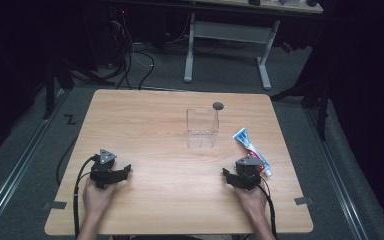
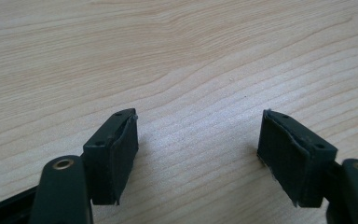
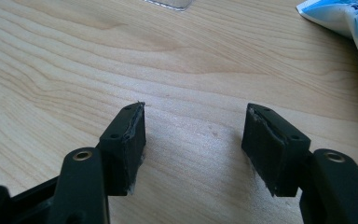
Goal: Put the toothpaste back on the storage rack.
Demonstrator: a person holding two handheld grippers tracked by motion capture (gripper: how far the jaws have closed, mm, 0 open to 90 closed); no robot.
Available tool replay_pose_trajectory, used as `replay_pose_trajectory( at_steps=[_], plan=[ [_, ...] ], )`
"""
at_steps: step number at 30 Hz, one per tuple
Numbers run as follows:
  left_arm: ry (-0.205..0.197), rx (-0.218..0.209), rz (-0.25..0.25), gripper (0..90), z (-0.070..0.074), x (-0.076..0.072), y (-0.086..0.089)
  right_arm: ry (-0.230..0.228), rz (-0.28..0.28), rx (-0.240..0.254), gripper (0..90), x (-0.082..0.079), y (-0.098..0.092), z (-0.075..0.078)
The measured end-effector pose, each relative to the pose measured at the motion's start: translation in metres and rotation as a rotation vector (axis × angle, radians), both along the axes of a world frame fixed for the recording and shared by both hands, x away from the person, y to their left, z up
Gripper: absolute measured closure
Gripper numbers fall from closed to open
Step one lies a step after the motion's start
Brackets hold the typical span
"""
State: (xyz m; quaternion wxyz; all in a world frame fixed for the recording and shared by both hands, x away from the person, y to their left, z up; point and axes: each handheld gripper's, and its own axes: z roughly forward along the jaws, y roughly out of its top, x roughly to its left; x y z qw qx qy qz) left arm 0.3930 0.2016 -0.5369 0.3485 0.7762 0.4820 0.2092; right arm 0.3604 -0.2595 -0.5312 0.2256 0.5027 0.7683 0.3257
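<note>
1. The hands came in at the near edge of the table (image 1: 145, 210); the left gripper (image 1: 123, 172) rested at 8 o'clock and the right gripper (image 1: 227, 175) at 4 o'clock, both low over the wood.
2. In the left gripper view, the left gripper (image 2: 196, 140) had its jaws wide apart with bare wood between them.
3. In the right gripper view, the right gripper (image 3: 192, 135) likewise stood with jaws spread and empty.
4. The tube (image 1: 251, 150) lay flat at 3 o'clock, just beside the right gripper; its crimped tail (image 3: 328, 11) sat at 1 o'clock ahead of the right jaws, untouched.
5. The clear box (image 1: 202, 128) stood upright near the centre, toward 12 o'clock, apart from the tube.
6. Judgement: the step in hand was likely picking up the tube. The right gripper should swing toward 1 o'clock, straddle the tube across its width near mid-body, and close gently.
7. Risk: a grip on the thin tail could let the tube droop or slip.
</note>
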Motion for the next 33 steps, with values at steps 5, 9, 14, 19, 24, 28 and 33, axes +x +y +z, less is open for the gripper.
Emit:
replay_pose_trajectory(
  at_steps=[5,9,14,19,24,28,33],
  plan=[
    [0.0,0.0,0.0,29.0,0.0,0.0,0.0,0.001,0.002,0.002,39.7,-0.001,0.0,0.0],
    [0.0,0.0,0.0,29.0,0.0,0.0,0.0,-0.004,-0.009,0.009,44.8,-0.002,-0.001,0.0],
    [0.0,0.0,0.0,29.0,0.0,0.0,0.0,-0.002,-0.019,0.025,46.7,-0.004,-0.004,0.0],
    [0.0,0.0,0.0,29.0,0.0,0.0,0.0,-0.013,-0.028,0.024,48.1,-0.008,-0.006,0.001],
    [0.0,0.0,0.0,29.0,0.0,0.0,0.0,-0.02,-0.028,0.034,48.0,-0.012,-0.009,0.002],
    [0.0,0.0,0.001,29.0,0.0,0.0,0.0,-0.024,-0.029,0.041,48.2,-0.015,-0.011,0.003],
    [0.0,-0.001,0.002,29.0,0.0,0.0,0.0,-0.034,-0.04,0.051,48.7,-0.02,-0.013,0.004]
  ],
)
